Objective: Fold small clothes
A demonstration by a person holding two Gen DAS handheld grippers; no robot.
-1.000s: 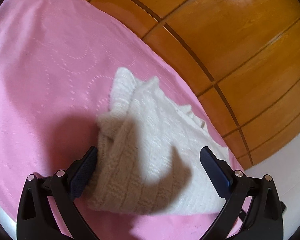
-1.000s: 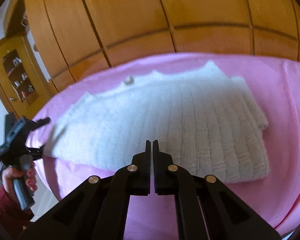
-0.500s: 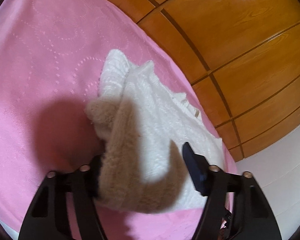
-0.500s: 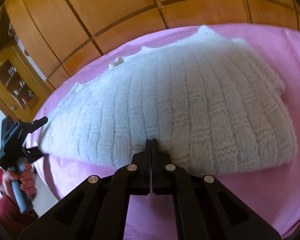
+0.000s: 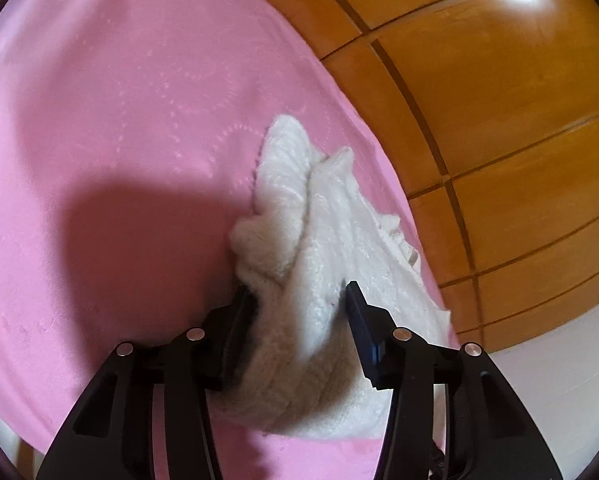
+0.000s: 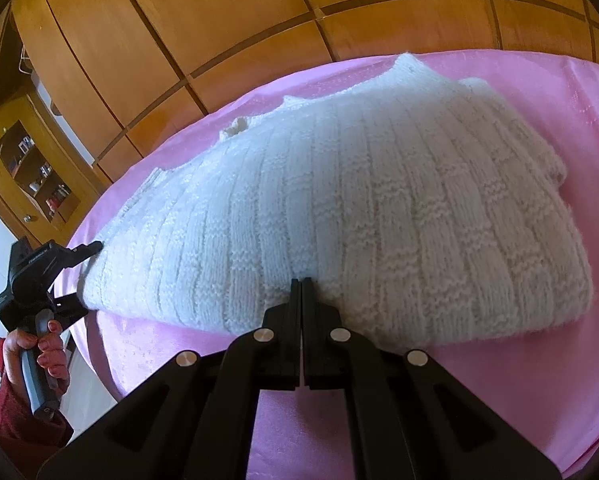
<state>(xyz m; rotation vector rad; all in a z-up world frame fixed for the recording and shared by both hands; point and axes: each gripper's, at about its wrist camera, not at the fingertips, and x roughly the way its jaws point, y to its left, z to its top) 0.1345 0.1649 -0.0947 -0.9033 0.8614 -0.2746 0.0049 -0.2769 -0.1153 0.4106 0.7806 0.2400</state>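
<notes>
- Left gripper (image 5: 299,304) fingers, just closing, pinch the bunched end of the white ribbed knitted sweater (image 6: 359,208).
- Right gripper (image 6: 301,286) fingers pressed together, tips against the sweater's near edge.
- Sweater lies on the pink embossed cloth (image 5: 119,120).

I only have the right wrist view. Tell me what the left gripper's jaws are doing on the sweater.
Observer: The left gripper has just been closing; its jaws press a bunched end of the sweater between them.
Operator: Report how that end sits.
Observer: It is gathered into a raised ridge running between the jaws.
Operator: Say what lies past the ridge.
Observer: Two pointed folds lie on the pink cloth, aimed away from the gripper.
</notes>
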